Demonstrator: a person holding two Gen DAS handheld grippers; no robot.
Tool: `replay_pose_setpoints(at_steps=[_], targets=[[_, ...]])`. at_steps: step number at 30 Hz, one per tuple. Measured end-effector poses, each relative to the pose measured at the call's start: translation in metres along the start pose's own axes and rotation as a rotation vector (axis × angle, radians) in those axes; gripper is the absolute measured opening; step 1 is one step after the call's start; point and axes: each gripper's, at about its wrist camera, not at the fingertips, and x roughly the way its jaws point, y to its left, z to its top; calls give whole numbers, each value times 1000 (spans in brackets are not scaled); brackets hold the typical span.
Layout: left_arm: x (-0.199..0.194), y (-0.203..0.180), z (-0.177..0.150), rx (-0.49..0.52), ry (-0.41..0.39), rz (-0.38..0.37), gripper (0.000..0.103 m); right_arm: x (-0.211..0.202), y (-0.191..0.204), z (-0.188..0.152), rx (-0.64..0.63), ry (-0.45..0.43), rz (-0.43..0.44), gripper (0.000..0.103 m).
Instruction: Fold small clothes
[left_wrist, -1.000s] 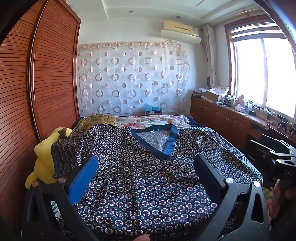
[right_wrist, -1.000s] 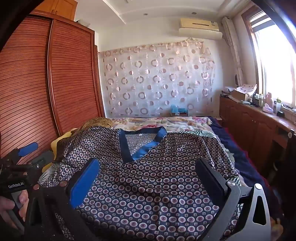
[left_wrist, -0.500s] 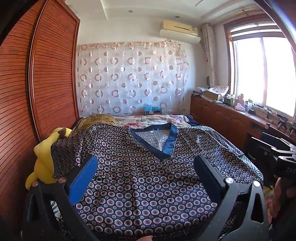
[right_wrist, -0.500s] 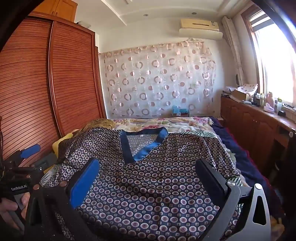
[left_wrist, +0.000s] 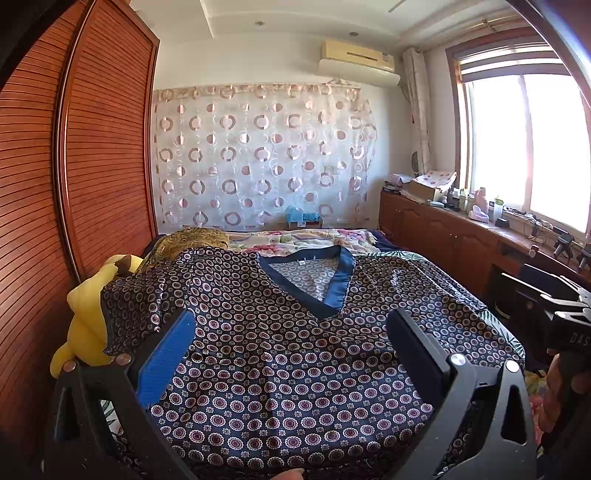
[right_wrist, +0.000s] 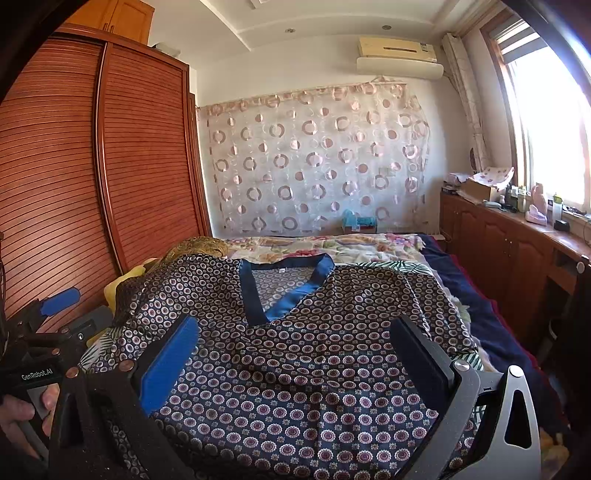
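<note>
The shirt (left_wrist: 280, 354) runs off the bottom edge in both views, its hem unseen; stuff on the counter (left_wrist: 480, 225) is too tiny to identify.

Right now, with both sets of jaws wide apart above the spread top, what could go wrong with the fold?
1. The glossy navy circle-print V-neck top looks slippery; a shallow pinch may let go.
2. Its left sleeve drapes over the yellow plush toy, so that side may fold unevenly.
3. The loose floral bedspread lies underneath; either the left gripper or right gripper might catch it too.
</note>
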Motion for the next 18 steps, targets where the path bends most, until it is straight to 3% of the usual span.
replay_pose_setpoints(at_steps=[18], targets=[[-1, -5, 3, 3, -6, -7, 103, 1, -3, 0, 0, -5, 0, 103]])
